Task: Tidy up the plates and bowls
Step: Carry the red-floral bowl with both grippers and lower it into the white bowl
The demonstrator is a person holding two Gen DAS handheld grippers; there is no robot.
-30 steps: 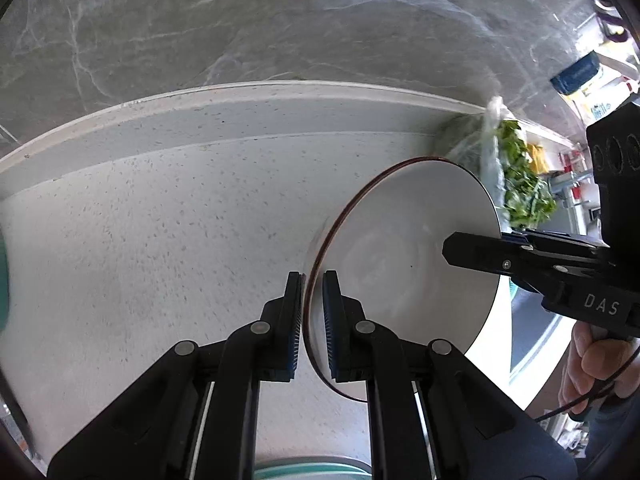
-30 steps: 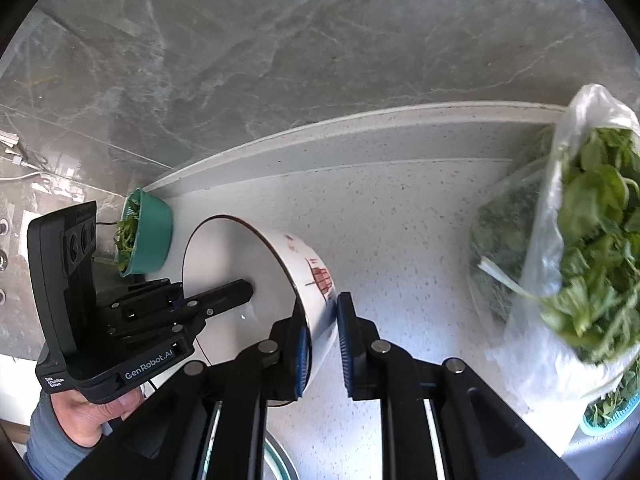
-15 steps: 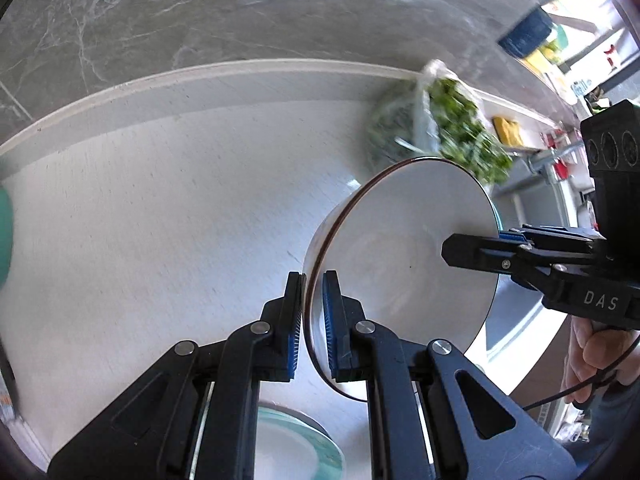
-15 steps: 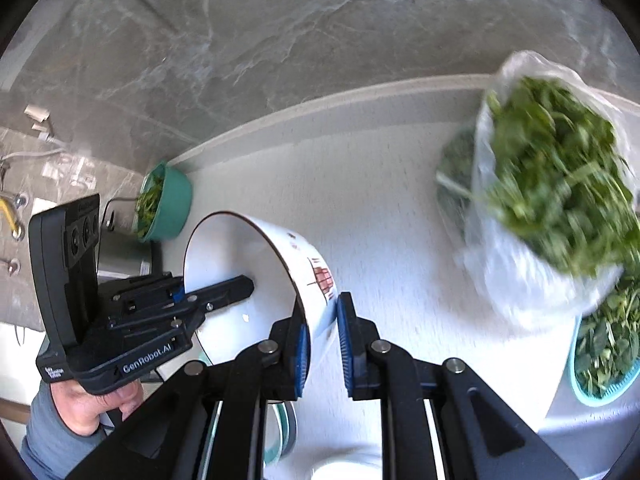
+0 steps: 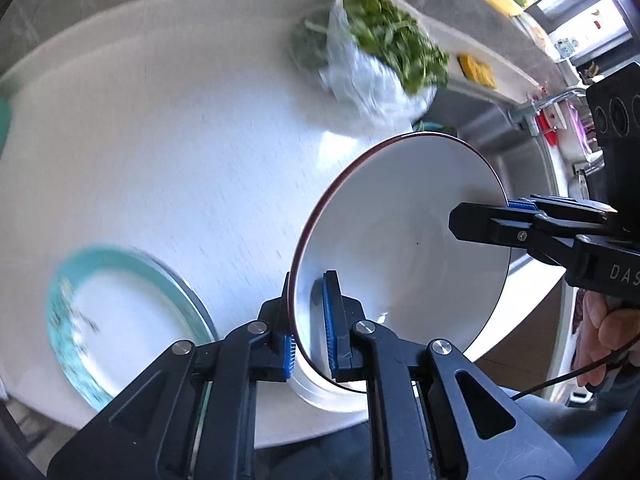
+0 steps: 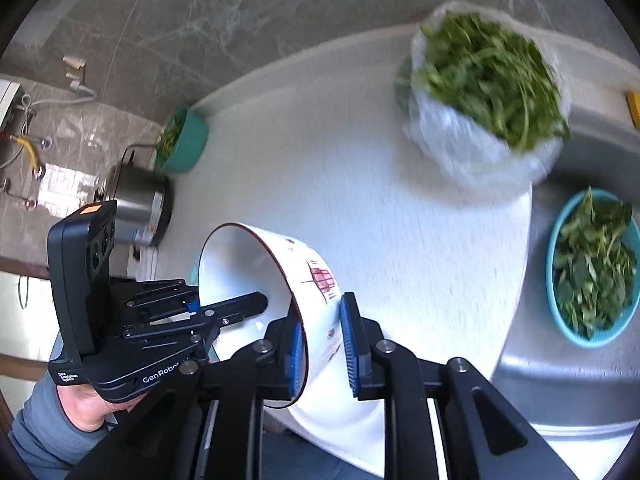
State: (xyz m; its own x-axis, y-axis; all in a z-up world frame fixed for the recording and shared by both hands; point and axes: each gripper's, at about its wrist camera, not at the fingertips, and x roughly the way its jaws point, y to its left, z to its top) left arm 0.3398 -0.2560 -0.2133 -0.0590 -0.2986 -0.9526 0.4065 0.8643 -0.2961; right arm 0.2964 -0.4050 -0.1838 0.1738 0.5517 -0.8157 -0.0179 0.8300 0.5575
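Bowl: a white bowl (image 5: 400, 248) with a dark red rim and small red drawings on its outer wall is held tipped on its side above the white counter (image 5: 180, 152), gripped at opposite edges of its rim.
Left gripper (image 5: 308, 320): closed narrowly on the bowl's near rim, one blue pad inside, one outside.
Right gripper (image 6: 322, 344): its jaws have just been opening a little; the bowl's wall sits between the blue pads, and the outer pad appears to stand slightly off it, though blur makes that uncertain.
Plate: a teal-edged plate (image 5: 120, 320) lies flat on the counter, left of the bowl, blurred.
Greens: a clear bag of leafy greens (image 6: 488, 92) sits at the counter's far side; a blue basket of leaves (image 6: 592, 264) rests in the steel sink (image 6: 560, 392).
Hands: a hand (image 6: 86, 404) in a grey sleeve holds the left gripper's handle.
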